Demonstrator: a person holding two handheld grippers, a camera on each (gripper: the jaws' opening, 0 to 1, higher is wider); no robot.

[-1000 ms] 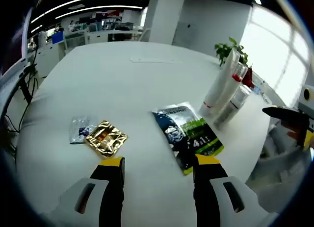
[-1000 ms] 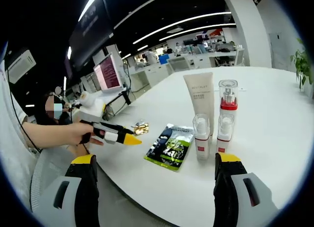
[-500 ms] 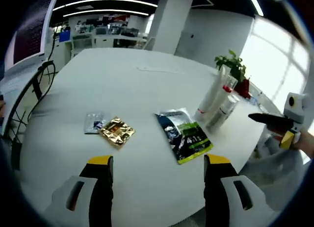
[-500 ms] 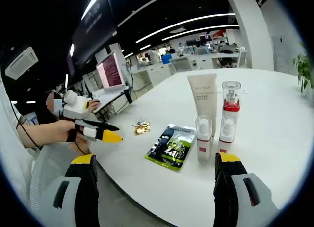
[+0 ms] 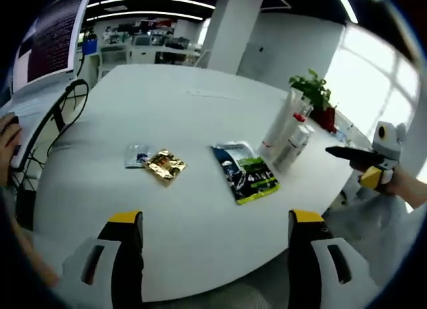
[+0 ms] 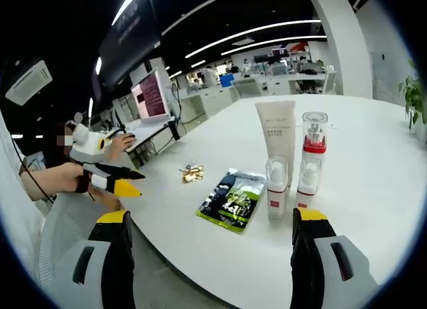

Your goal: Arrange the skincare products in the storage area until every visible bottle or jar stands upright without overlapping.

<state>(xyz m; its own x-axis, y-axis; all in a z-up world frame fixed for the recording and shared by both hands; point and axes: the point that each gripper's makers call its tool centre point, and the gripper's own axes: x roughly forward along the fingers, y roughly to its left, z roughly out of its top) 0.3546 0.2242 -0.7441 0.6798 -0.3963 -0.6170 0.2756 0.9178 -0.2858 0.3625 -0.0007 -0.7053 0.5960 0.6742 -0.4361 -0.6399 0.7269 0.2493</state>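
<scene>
Several skincare items stand upright in a tight group on the white round table (image 6: 373, 182): a beige tube (image 6: 276, 130), a tall clear pump bottle with a red band (image 6: 313, 141), and two small clear bottles (image 6: 274, 187) in front of them. In the left gripper view the same group of bottles (image 5: 285, 132) is far off at the right. My left gripper (image 5: 215, 219) hangs open off the table's near edge with nothing in it. It shows in the right gripper view as the left gripper (image 6: 128, 180), held by a hand. My right gripper (image 6: 213, 217) is open and empty, short of the bottles.
A dark and green pouch (image 5: 247, 173) lies flat mid-table, with a gold sachet (image 5: 165, 165) and a small clear sachet (image 5: 138, 155) to its left. The right gripper (image 5: 353, 165) comes in at the right. A potted plant (image 5: 312, 92) stands behind the bottles. Desks and monitors fill the background.
The left gripper has drawn back from the table, so the sachets and pouch look smaller and farther. In the right gripper view it has slid left, away from the table. The bottles have not moved.
</scene>
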